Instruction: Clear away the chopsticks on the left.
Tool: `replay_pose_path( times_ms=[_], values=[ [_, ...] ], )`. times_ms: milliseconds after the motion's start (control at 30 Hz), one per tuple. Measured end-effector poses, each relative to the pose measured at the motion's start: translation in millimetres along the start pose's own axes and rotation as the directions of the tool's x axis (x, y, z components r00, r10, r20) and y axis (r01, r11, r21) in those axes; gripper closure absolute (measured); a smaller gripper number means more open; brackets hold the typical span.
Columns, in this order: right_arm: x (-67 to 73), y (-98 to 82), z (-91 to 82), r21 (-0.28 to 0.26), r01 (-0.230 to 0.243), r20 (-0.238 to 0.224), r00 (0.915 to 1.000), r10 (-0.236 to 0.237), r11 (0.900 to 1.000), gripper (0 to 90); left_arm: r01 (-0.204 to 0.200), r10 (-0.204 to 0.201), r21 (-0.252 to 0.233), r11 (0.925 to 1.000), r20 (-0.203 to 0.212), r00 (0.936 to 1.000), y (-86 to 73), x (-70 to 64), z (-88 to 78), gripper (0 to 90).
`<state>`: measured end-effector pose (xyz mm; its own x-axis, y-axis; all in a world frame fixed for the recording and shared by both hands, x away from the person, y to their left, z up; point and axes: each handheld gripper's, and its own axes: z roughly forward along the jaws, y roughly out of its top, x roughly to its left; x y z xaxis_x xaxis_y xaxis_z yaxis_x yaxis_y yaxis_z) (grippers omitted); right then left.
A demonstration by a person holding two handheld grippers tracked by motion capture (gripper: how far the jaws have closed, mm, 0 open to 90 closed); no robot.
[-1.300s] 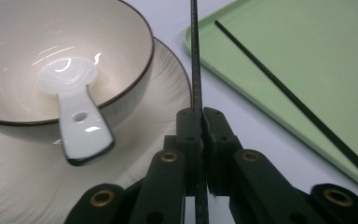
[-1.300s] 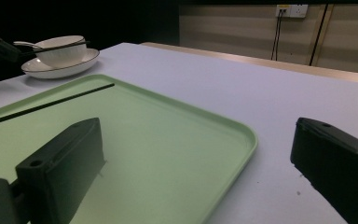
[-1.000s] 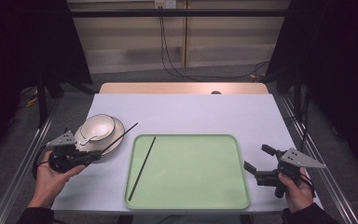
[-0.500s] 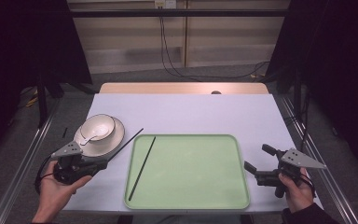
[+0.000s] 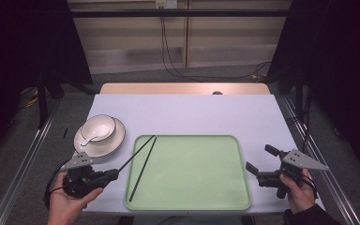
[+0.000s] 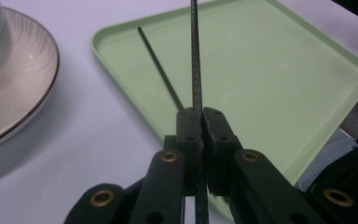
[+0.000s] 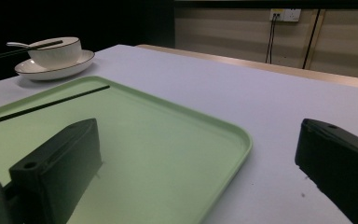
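Note:
My left gripper (image 5: 114,174) is at the table's near left, shut on the near end of a black chopstick (image 5: 136,153) held off the table. The stick slants away to the right, and its tip is above the far left corner of the green tray (image 5: 197,187). In the left gripper view the jaws (image 6: 201,116) meet on this chopstick (image 6: 195,65). A second black chopstick (image 5: 143,168) lies in the tray along its left side (image 6: 161,70). My right gripper (image 5: 261,159) rests open, with nothing in it, at the tray's right edge.
A white bowl (image 5: 98,128) holding a spoon (image 5: 90,139) sits on a white plate (image 5: 110,143) at the left, beyond my left gripper. In the right gripper view the bowl (image 7: 56,52) stands past the tray (image 7: 168,140). A wooden strip (image 5: 183,88) borders the table's far edge.
My left gripper has moved toward the near edge and to the right with the chopstick, away from the plate. The stick's tip is now over the tray's corner. The right gripper has not moved.

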<state>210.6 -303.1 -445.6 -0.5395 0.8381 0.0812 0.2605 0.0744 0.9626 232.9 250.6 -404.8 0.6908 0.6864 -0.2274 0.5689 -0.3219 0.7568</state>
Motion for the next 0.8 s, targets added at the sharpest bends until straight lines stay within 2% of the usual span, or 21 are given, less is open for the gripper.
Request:
replay_pose_path(
  times_ms=[100,133,167,233,333,367,467,533,633,667,733,800],
  values=[
    [0.5,0.1,-0.2,-0.002,-0.004,-0.002,1.0000,0.004,1.000,0.0,0.050,-0.050,-0.006,0.9987,-0.021,0.9985,0.2,-5.3,7.2,86.1],
    [0.5,0.0,-0.2,-0.003,-0.003,-0.001,1.0000,0.003,1.000,0.0,0.084,-0.084,-0.006,0.9965,-0.029,0.9961,-0.6,-7.1,10.3,86.1],
    [0.5,-0.1,-0.1,-0.002,-0.001,-0.001,1.0000,0.001,1.000,0.0,0.098,-0.098,0.007,0.9951,-0.027,0.9948,-1.0,-8.6,13.5,86.1],
    [-0.1,-0.4,0.2,0.010,0.002,-0.001,1.0000,-0.002,1.000,0.2,0.122,-0.122,0.004,0.9925,-0.036,0.9919,-1.2,-11.1,18.8,86.1],
    [0.9,-0.2,0.4,0.003,-0.008,-0.003,1.0000,0.008,1.000,0.2,0.155,-0.154,0.006,0.9879,-0.054,0.9866,-0.3,-13.7,26.8,86.1],
    [0.9,-0.2,0.5,0.001,-0.007,-0.004,1.0000,0.007,1.000,0.2,0.154,-0.153,0.014,0.9880,-0.053,0.9869,0.0,-13.7,29.5,86.1],
    [0.9,-0.2,0.5,0.000,-0.006,-0.006,1.0000,0.006,1.000,0.2,0.177,-0.176,0.016,0.9841,-0.066,0.9822,-2.0,-17.3,39.5,86.1],
    [0.3,-0.4,0.7,0.005,0.003,-0.006,1.0000,-0.003,1.000,0.3,0.186,-0.181,0.036,0.9820,-0.101,0.9782,-4.1,-21.2,48.0,86.1],
    [1.0,-0.2,0.6,0.004,-0.004,-0.008,1.0000,0.004,1.000,0.3,0.219,-0.213,0.030,0.9754,-0.135,0.9677,-1.6,-25.9,57.2,86.0],
    [1.1,-0.2,0.5,0.004,-0.004,-0.007,1.0000,0.004,1.000,0.3,0.219,-0.212,0.033,0.9753,-0.144,0.9667,0.2,-26.9,59.6,86.0],
    [0.5,-0.4,0.9,0.005,0.000,-0.007,1.0000,0.000,1.000,0.3,0.239,-0.231,0.033,0.9706,-0.153,0.9609,3.9,-28.6,66.7,86.0],
    [0.7,-0.4,1.0,0.006,-0.003,-0.009,1.0000,0.003,1.000,0.3,0.246,-0.234,0.052,0.9678,-0.175,0.9564,7.6,-30.9,76.1,85.9]
  ],
)
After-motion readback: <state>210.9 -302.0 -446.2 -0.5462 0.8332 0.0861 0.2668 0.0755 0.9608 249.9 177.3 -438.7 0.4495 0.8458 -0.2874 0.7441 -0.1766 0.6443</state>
